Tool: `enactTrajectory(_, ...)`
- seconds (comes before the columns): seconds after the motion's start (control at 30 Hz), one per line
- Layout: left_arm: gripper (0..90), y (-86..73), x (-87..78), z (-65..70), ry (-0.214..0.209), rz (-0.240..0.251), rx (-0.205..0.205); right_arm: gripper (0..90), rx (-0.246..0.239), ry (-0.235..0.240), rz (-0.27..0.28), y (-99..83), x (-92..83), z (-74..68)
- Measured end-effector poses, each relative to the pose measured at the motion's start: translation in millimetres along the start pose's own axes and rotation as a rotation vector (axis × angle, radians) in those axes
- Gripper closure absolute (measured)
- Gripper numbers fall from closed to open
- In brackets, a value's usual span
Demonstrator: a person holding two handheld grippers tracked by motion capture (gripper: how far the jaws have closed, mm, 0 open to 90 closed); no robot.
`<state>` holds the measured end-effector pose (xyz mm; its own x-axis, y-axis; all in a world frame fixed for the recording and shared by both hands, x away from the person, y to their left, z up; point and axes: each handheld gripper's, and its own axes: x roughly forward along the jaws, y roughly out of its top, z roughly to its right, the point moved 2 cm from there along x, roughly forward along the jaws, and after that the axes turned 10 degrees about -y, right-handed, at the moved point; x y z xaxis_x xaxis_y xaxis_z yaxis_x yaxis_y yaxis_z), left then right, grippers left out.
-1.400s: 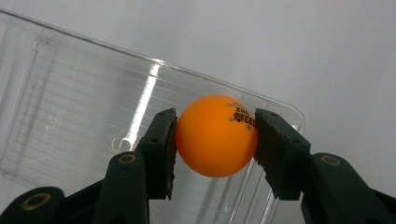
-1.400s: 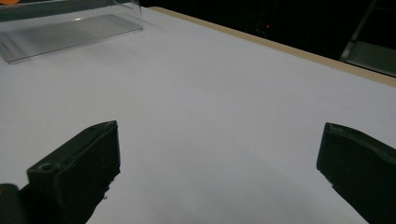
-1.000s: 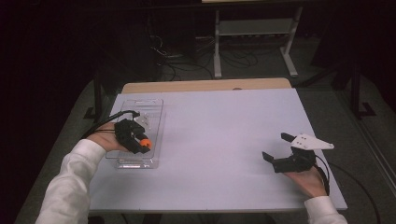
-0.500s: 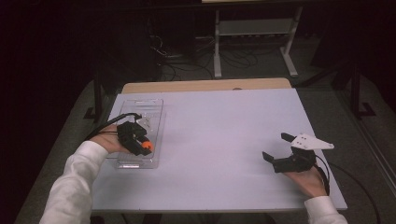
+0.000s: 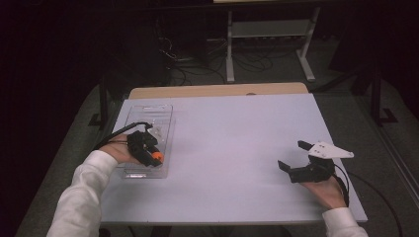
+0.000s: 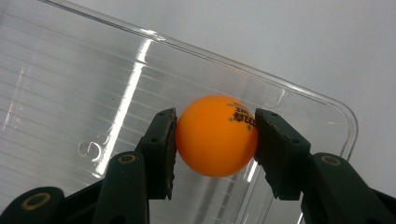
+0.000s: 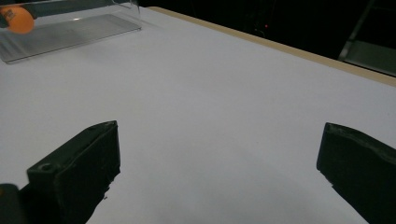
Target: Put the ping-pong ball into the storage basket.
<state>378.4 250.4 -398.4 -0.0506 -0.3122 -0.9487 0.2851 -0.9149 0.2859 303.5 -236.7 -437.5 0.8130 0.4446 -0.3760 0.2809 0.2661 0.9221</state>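
An orange table-tennis ball [image 6: 215, 135] with black print sits between the black pads of my left gripper [image 6: 215, 140], which is shut on it. In the high view the ball [image 5: 156, 157] and left gripper [image 5: 154, 156] are over the near end of a clear plastic tray [image 5: 148, 113] at the table's left. The tray's ribbed bottom [image 6: 70, 70] lies right behind the ball. My right gripper [image 5: 291, 154] rests at the table's near right, jaws wide open with nothing between them [image 7: 219, 158]. From there the ball [image 7: 17, 19] and tray [image 7: 70, 28] appear far off at the upper left.
The white tabletop [image 5: 232, 133] stretches between the two grippers, with a tan board edge [image 5: 217, 91] along its far side. Beyond it stand a metal frame [image 5: 269, 34] and cables on a dark floor. A cable trails from each gripper.
My left gripper with the ball has drifted very slightly toward the tray's near right corner. The right gripper has kept still.
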Motion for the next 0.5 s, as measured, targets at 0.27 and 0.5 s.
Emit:
enactTrajectory(0.27,50.8,1.0,3.6,-1.6,-0.002,-0.010,0.000,0.0,0.001,0.000,-0.001,-0.2,-0.3,0.4)
enactTrajectory(0.5,48.7,-0.6,4.5,-1.7,0.007,-0.011,-0.009,0.0,-0.001,-0.001,-0.003,-0.4,-0.2,0.7)
